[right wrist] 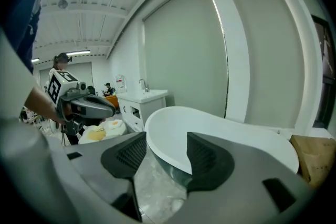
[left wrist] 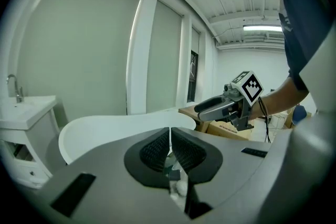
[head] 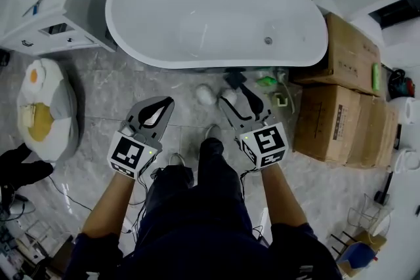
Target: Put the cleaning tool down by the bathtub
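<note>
The white bathtub point(head: 216, 10) lies across the top of the head view. My left gripper point(head: 167, 102) hovers over the grey floor in front of it, its pads point(left wrist: 157, 150) pressed together with nothing between them. My right gripper point(head: 234, 95) hangs near the tub's front wall, open and empty, with its pads point(right wrist: 206, 157) well apart. On the floor by the tub lie a small green item point(head: 266, 80), a black piece point(head: 233, 78) and two white rounded lumps point(head: 205, 94). I cannot tell which one is the cleaning tool. Each gripper shows in the other's view: right gripper point(left wrist: 223, 106), left gripper point(right wrist: 86, 105).
Stacked cardboard boxes point(head: 341, 95) stand right of the tub. A white sink cabinet point(head: 46, 3) stands at the upper left. An egg-patterned cushion point(head: 42, 108) lies on the floor at left. Cables point(head: 62, 193) trail over the tiles near my legs.
</note>
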